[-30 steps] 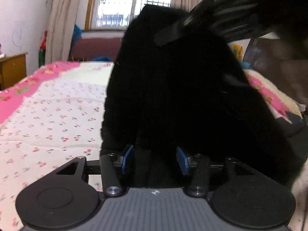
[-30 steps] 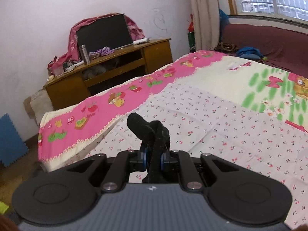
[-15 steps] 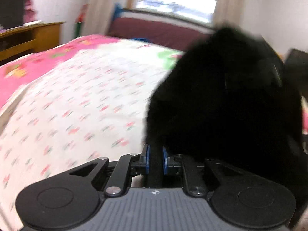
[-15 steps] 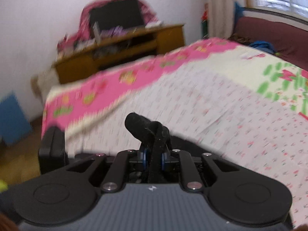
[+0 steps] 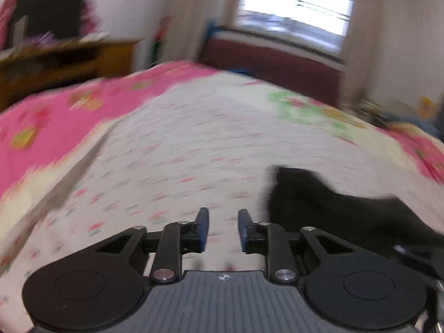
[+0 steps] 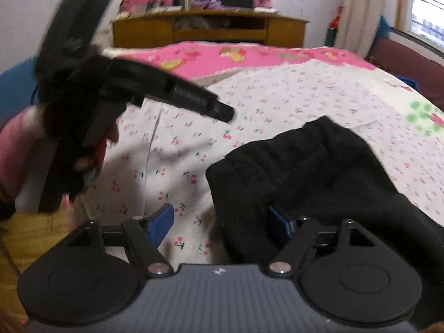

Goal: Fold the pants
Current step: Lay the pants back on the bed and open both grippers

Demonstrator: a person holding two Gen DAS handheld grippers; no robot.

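The black pants lie in a bunched heap on the cherry-print bedsheet. My right gripper is open, and the near edge of the pants drapes between its jaws and over the right finger. In the left wrist view the pants lie to the right of my left gripper, which is open and empty above the sheet. The left gripper's body also shows at the upper left of the right wrist view. The left wrist view is blurred.
A wooden desk with a dark monitor stands beyond the bed's pink border. A dark red sofa sits under the window. The bed's edge and wooden floor are at the lower left.
Both grippers have opened and let go of the pants, which now lie on the bed. The left gripper has swung left, away from the pants.
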